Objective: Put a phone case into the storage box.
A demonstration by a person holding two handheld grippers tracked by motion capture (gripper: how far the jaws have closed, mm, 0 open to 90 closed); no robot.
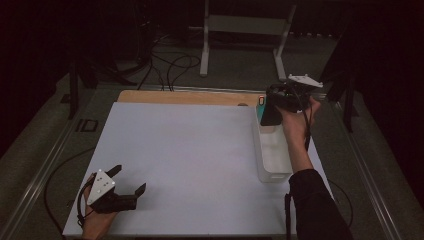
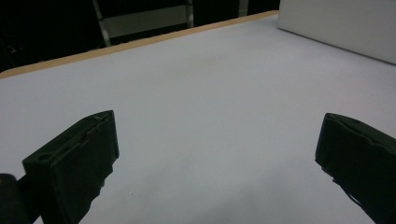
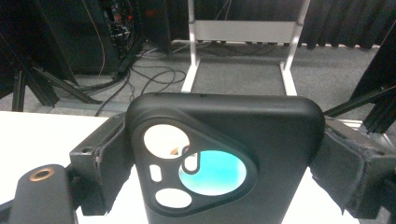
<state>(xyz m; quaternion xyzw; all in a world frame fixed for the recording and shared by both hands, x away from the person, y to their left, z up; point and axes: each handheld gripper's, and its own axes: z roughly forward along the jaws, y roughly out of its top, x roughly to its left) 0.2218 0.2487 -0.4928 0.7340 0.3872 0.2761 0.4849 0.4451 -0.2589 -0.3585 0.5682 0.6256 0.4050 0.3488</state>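
Observation:
My right gripper [image 1: 274, 107] is shut on a black phone case [image 3: 224, 158], which it holds above the far end of a clear plastic bin [image 1: 272, 172] at the table's right side. The case [image 1: 270, 112] has a triangular camera cutout, and through it something teal [image 3: 212, 173] shows. A small teal and red object [image 1: 261, 101] sits by the bin's far end. My left gripper [image 1: 131, 180] rests near the front left corner of the white mat [image 1: 190, 160], jaws wide apart with nothing between its fingers [image 2: 74, 163]. The bin's white wall [image 2: 345, 25] appears far off in the left gripper view.
The white mat covers a wooden table whose bare edge [image 1: 185, 96] shows at the back. Beyond it stand a white metal frame [image 1: 245, 30] and loose cables [image 1: 170, 65] on the grey floor. Dark stands flank both sides.

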